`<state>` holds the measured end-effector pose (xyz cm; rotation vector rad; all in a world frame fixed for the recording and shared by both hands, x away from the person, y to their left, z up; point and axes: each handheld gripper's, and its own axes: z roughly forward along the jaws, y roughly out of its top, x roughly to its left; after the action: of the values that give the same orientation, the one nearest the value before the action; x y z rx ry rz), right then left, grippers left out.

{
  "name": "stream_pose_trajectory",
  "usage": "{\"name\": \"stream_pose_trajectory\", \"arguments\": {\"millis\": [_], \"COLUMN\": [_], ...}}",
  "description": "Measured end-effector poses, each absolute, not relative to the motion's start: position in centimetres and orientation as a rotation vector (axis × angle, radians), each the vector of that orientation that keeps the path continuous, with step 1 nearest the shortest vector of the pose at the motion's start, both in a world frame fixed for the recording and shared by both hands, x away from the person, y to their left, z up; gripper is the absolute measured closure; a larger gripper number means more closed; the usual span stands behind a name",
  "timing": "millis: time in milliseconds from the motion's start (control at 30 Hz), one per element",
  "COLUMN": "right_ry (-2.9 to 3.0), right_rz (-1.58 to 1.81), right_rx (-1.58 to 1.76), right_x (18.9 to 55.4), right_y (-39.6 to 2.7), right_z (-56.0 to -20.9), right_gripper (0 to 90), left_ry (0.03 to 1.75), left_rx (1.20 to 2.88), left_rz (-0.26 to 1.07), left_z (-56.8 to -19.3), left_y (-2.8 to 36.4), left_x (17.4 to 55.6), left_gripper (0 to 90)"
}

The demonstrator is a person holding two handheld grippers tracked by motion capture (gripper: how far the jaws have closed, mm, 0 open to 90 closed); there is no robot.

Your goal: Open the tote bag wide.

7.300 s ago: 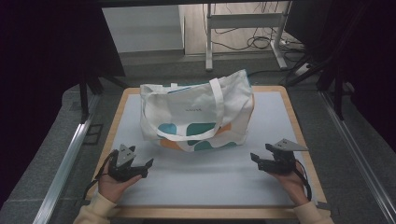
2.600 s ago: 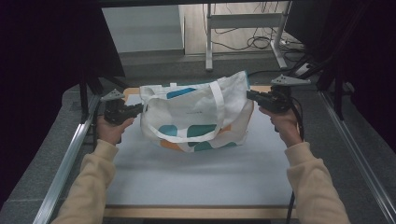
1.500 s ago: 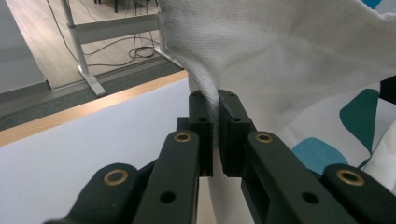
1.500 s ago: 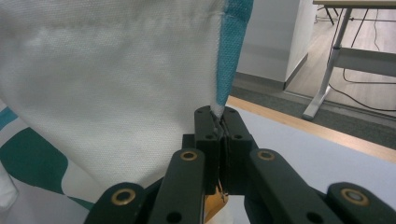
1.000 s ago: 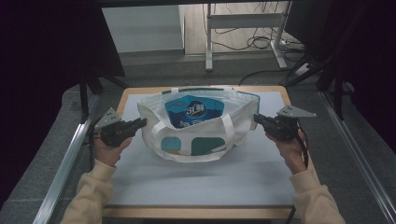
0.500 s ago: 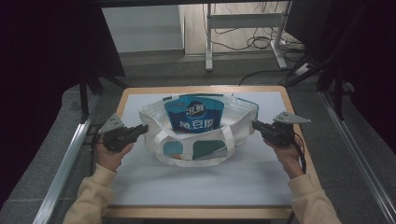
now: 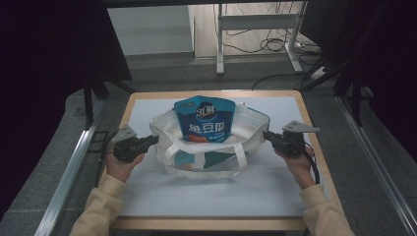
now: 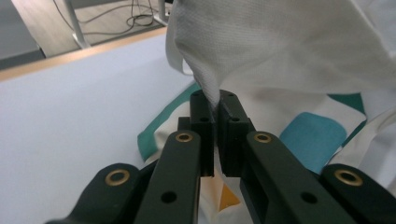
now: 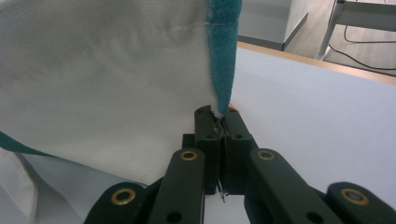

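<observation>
Between the two grippers, on the pale table top (image 7: pixel 211 196), sits the cloth tote bag (image 7: pixel 206 150), its mouth spread wide and its walls sagging low around a blue stand-up pouch (image 7: pixel 205 119) that rises above the rim.

The bag is the largest item and reads as soft, thin woven fabric: it folds, drapes and holds no shape of its own. It is judged light, so any load comes from the pouch inside. The cloth is matte and textured, unlikely to slip once pinched, and not fragile. The sound places to take hold are the hemmed rim at either end, where the fabric is doubled; the loose white straps (image 7: pixel 239 156) hanging down the near side would also serve.

The pouch appears glossy and semi-stiff, standing upright by itself. It is judged to be slippery film, best gripped at its flat top seal, and liable to tip if the bag walls are dragged sideways.

The left gripper (image 8: pixel 215 105) has its jaws closed tight on a fold of white cloth at the bag's end directly ahead of its tips. The right gripper (image 9: pixel 219 116) is likewise clamped, on the teal-edged seam (image 9: pixel 224 51) that rises straight above its tips. Both hold the bag from opposite ends, level with the rim.
</observation>
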<state>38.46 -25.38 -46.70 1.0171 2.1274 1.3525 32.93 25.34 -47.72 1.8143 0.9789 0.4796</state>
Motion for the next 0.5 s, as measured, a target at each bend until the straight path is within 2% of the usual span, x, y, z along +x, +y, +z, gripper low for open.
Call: {"name": "stream_pose_trajectory", "arguments": {"millis": [500], "right_ry": [2.178], "right_rz": [1.303], "right_rx": [1.058], "right_x": [38.8], "right_y": [-25.3], "right_z": [-48.5], "right_gripper": [86.4], "left_ry": [1.018], "left_rx": [1.87], "left_rz": [0.467], "left_z": [-49.8], "left_y": [24.9], "left_x": [33.5], "left_gripper": [87.3]}}
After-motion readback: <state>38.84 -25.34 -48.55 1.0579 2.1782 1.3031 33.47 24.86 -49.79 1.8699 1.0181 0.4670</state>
